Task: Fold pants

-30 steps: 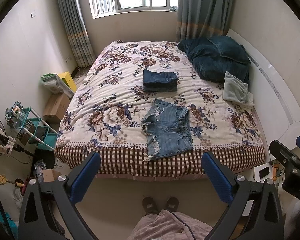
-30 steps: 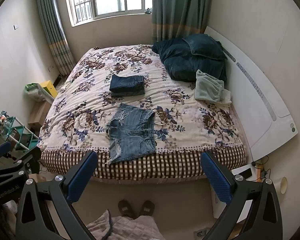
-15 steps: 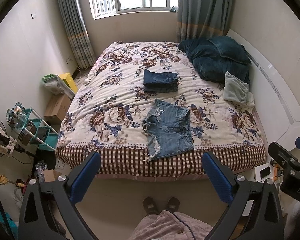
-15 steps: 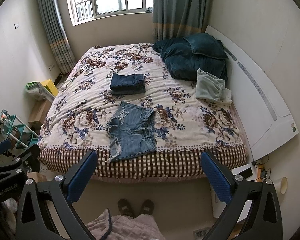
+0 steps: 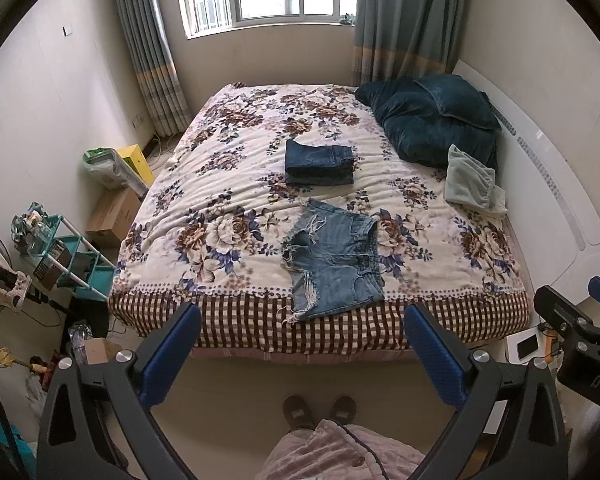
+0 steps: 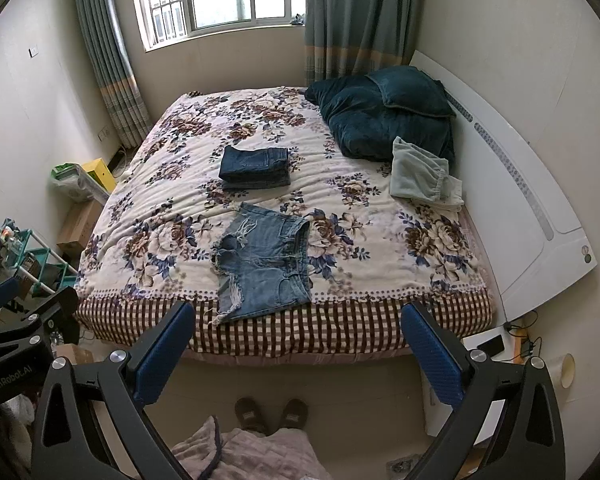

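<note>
Light blue denim shorts [image 5: 334,260] lie flat and unfolded near the front edge of the floral bed [image 5: 220,208]; they also show in the right wrist view [image 6: 264,262]. A folded dark blue pair of jeans [image 5: 319,162] lies farther back, also in the right wrist view [image 6: 256,167]. My left gripper [image 5: 302,350] is open and empty, held high in front of the bed, well short of the shorts. My right gripper [image 6: 296,346] is open and empty at the same height beside it.
Dark teal pillows [image 5: 432,120] and a pale green garment [image 5: 472,182] lie at the bed's right by the white headboard [image 5: 556,200]. A teal rack [image 5: 68,256], boxes [image 5: 114,212] and bags stand left of the bed. My slippered feet [image 5: 318,410] stand on the floor below.
Both grippers have drifted slightly; the bed and shorts sit a touch higher in view. Nothing on the bed has moved, and both grippers stay open.
</note>
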The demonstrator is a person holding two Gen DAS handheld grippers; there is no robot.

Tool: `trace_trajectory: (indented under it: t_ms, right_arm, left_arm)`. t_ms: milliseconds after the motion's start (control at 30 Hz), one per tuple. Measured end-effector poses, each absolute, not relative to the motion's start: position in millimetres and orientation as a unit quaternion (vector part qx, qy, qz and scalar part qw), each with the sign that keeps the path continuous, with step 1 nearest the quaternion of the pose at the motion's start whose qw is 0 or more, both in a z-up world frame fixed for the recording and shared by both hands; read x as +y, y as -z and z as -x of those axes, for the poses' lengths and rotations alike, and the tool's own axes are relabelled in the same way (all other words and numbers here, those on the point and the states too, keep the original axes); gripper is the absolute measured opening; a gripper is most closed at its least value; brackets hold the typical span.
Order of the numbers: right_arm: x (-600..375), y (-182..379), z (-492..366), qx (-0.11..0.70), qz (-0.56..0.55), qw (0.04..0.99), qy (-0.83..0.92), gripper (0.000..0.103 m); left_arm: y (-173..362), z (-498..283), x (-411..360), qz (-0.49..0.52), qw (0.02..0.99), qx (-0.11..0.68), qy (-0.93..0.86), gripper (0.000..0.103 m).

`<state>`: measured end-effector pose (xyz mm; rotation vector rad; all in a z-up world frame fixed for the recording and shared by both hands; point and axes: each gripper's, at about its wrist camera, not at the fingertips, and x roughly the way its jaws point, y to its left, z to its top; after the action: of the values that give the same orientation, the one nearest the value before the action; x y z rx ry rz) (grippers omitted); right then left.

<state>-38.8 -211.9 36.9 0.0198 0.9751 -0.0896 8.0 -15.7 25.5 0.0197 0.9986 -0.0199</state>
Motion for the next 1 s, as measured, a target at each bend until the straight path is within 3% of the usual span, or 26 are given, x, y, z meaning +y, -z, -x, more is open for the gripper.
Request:
trace_trajectory:
  t_ms: [1000]
  right_arm:
    - [-208,-31,25,0.469,-0.012,0.883,0.026,0.103]
  left_arm:
    - [-17,-8,-11,-0.005,0.880,0.474,-0.002,0.103]
